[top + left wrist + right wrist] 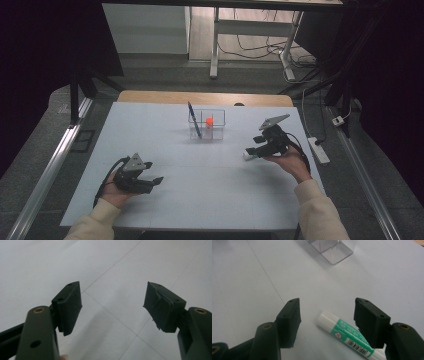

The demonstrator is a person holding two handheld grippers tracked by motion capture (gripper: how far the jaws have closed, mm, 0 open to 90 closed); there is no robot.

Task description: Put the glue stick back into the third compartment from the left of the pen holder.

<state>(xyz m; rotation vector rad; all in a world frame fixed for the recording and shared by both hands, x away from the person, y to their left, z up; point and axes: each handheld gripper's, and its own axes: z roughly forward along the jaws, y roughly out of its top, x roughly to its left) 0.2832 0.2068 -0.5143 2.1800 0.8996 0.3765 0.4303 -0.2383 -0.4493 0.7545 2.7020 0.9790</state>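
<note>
The right gripper [327,315] is spread wide w/ jaws on each side of the glue stick [347,337], which lies flat on the table [200,190]. Step now: the grab. Next, prob. squeeze shut, lift, go to the clear box [216,131]. The left gripper [112,305] is spread too, w/ nothing in it.

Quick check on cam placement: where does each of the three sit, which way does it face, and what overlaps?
High view: above the person's side, looking forward and down on the white table; both forearms, left claw, right claw.
Left gripper view: rides the left claw, facing bare tabletop; jaws apart.
Right gripper view: rides the right claw, facing the glue stick lying between open jaws.
Shared: the clear organizer appears in the high and right gripper views.
</note>
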